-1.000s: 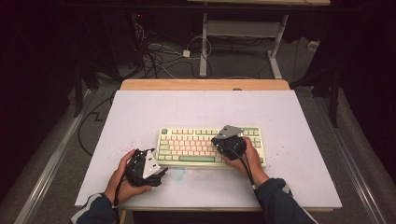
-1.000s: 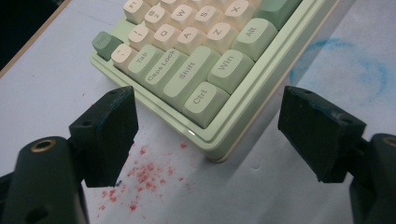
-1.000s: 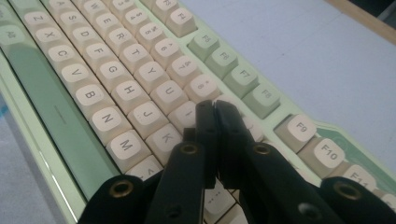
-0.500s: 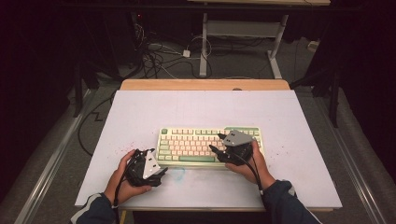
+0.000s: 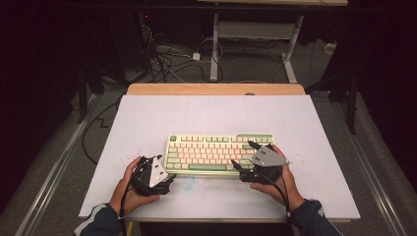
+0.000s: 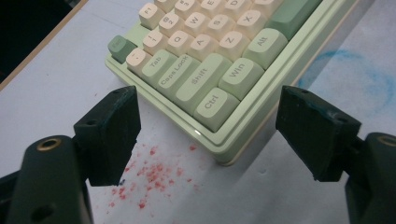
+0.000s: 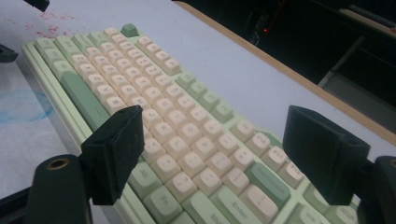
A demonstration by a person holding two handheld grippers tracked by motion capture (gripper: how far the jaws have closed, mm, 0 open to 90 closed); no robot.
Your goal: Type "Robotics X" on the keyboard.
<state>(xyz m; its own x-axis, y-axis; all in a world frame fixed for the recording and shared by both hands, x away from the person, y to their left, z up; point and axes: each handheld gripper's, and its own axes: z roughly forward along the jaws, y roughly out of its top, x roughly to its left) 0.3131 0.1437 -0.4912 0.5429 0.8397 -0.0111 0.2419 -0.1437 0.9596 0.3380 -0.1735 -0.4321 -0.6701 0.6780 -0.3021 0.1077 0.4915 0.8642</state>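
A green and cream keyboard (image 5: 219, 153) lies flat on the white table (image 5: 211, 115), near the person's edge. My left gripper (image 5: 166, 173) rests at its near-left corner. In the left gripper view the left gripper (image 6: 210, 100) stands open, the Ctrl corner of the keyboard (image 6: 201, 74) lying ahead between the jaws, untouched. My right gripper (image 5: 242, 154) hovers over the keyboard's right end. Its jaws have just been opening. In the right gripper view the right gripper (image 7: 215, 116) is spread wide above the keys of the keyboard (image 7: 154, 116), gripping nothing.
Red specks (image 6: 154, 175) and a blue smear (image 5: 189, 183) mark the tabletop near the left hand. A wooden strip (image 5: 216, 89) edges the table's far side. Cables (image 5: 167, 59) and a desk frame (image 5: 215, 49) sit on the floor beyond.
The right gripper has slid rightward and toward the person over the keyboard's right end, and its jaws went from shut to wide open. The left gripper has stayed put.
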